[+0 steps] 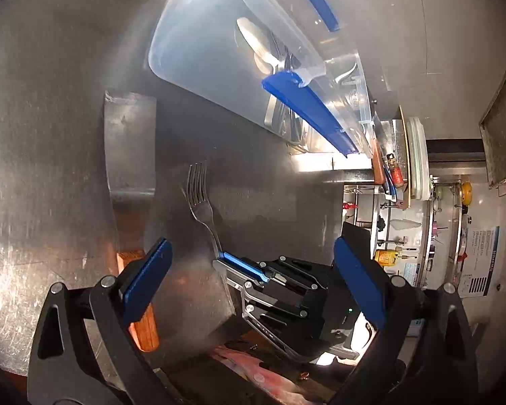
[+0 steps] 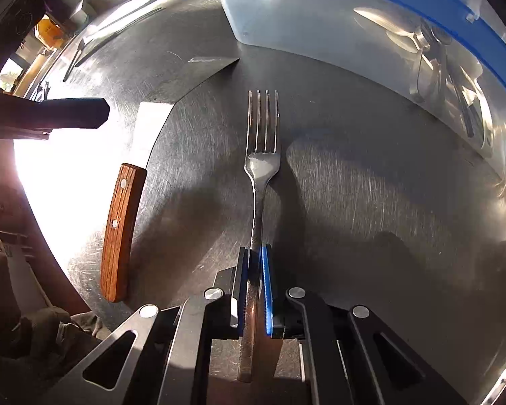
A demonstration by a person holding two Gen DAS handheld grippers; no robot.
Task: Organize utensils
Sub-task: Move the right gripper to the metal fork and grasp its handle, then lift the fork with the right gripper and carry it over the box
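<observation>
A steel fork (image 2: 262,155) points forward, its handle clamped between the pads of my right gripper (image 2: 254,253), which is shut on it just above the steel counter. The fork (image 1: 200,199) and right gripper (image 1: 243,265) also show in the left wrist view. My left gripper (image 1: 249,270) is open and empty, beside the right one. A clear plastic bin (image 2: 320,17) with blue handles stands ahead; it holds a spoon (image 2: 384,22) and other utensils. The bin (image 1: 205,50) appears in the left wrist view too.
A cleaver with a wooden handle (image 2: 119,229) and wide blade (image 1: 130,141) lies on the counter left of the fork. Shelves with bottles and boards (image 1: 404,182) stand beyond the counter's edge. Strong glare falls on the counter's left part.
</observation>
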